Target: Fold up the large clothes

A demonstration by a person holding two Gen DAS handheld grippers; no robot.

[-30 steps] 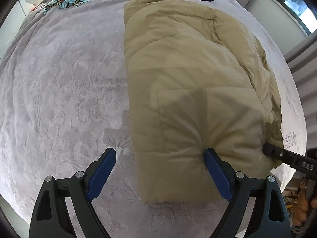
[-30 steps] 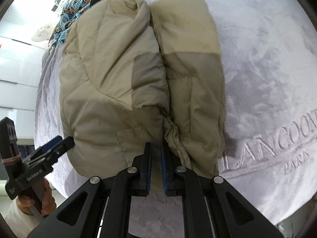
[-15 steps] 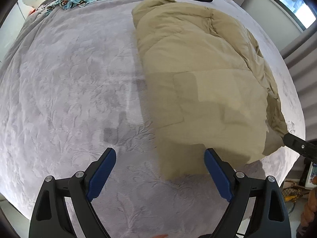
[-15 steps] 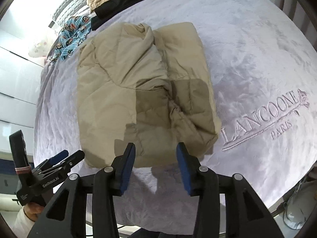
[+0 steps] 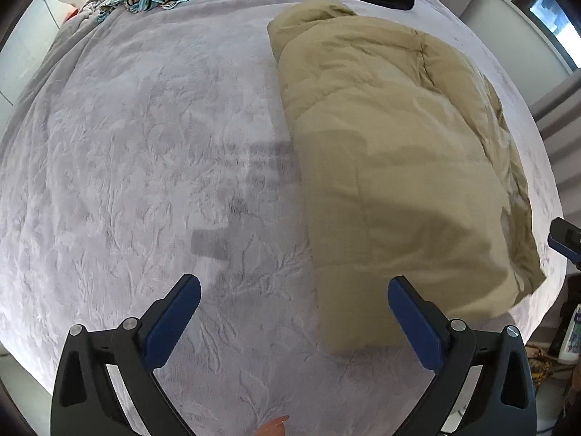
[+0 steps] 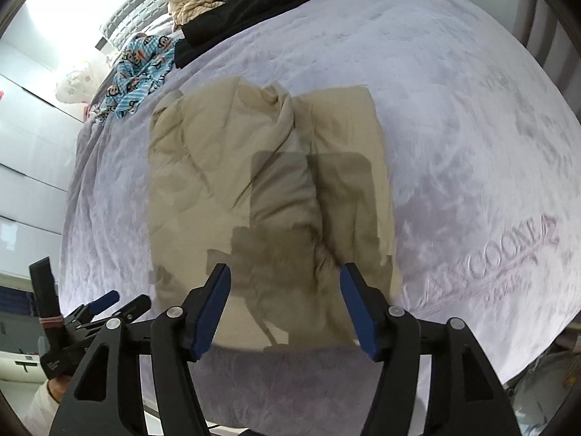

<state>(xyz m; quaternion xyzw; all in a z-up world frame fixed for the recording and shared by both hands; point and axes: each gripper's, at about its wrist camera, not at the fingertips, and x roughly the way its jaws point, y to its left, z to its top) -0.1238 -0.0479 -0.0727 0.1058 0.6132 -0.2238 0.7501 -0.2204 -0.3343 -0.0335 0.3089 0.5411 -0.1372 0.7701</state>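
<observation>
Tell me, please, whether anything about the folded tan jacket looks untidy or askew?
Slightly: the tan jacket has a bunched, wrinkled ridge running down its middle where the two folded sides meet. Otherwise it lies compact on the bedspread.

Black garment [image 6: 247,11] beside monkey-print cloth [image 6: 138,72] on lavender bedspread [image 6: 454,109].

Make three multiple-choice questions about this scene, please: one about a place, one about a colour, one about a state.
1. Where does the black garment lie?
A. at the far end of the bed
B. on the tan jacket
C. on the floor

2. What colour is the folded jacket?
A. red
B. tan
C. white

3. How is the right tool?
A. shut on the jacket
B. open, holding nothing
C. shut on the blanket

Answers:
1 A, it lies beyond the jacket, near the monkey-print cloth.
2 B, its padded fabric is tan.
3 B, its blue pads stand apart above the jacket's near edge.
</observation>
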